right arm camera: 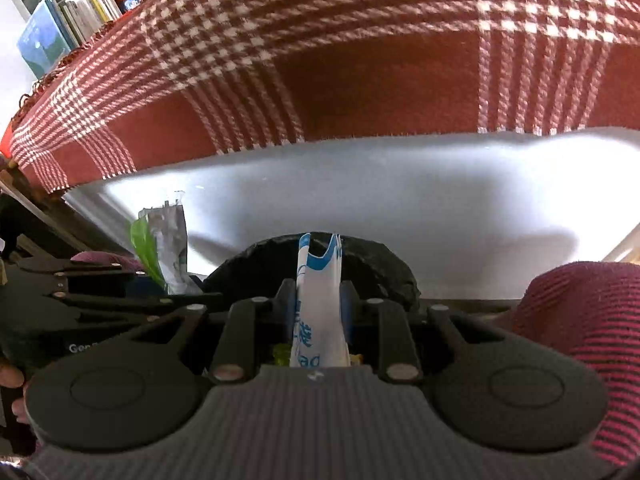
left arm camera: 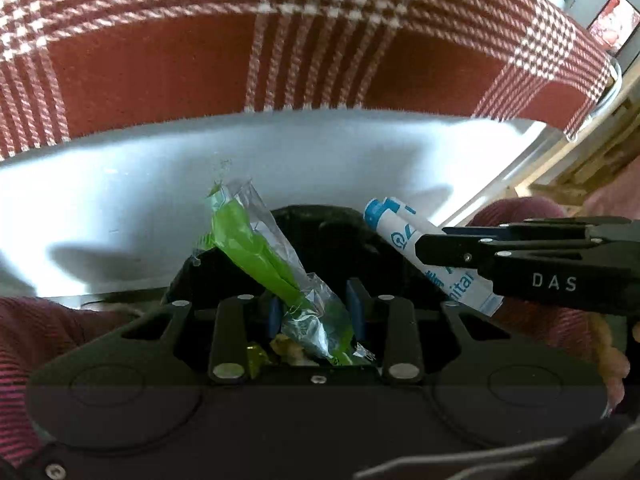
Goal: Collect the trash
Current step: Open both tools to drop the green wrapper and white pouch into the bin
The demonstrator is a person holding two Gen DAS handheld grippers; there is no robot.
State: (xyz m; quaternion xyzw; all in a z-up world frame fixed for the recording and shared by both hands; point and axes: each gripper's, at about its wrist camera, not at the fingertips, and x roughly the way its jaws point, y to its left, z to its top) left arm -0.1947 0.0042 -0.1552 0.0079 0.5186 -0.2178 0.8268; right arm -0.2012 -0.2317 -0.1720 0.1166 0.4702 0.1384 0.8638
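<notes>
My left gripper (left arm camera: 316,312) is shut on a crumpled green and clear plastic wrapper (left arm camera: 248,236), which sticks up and to the left from between the blue pads (left arm camera: 275,314). My right gripper (right arm camera: 318,304) is shut on a white and blue printed wrapper (right arm camera: 320,276) standing upright. In the left wrist view, the right gripper (left arm camera: 436,248) comes in from the right with that white and blue wrapper (left arm camera: 400,228). Both wrappers hang just over a black rounded container (right arm camera: 376,264), also in the left wrist view as the black container (left arm camera: 320,224). The left gripper (right arm camera: 176,292) and green wrapper (right arm camera: 160,240) sit close on the left.
A white table surface (right arm camera: 400,184) lies just beyond the container. Behind it hangs a red and white plaid blanket (right arm camera: 320,60). Books (right arm camera: 60,28) stand at the far upper left. A person's red striped sleeve (right arm camera: 580,320) is at the right; a phone (left arm camera: 614,24) lies at the far upper right.
</notes>
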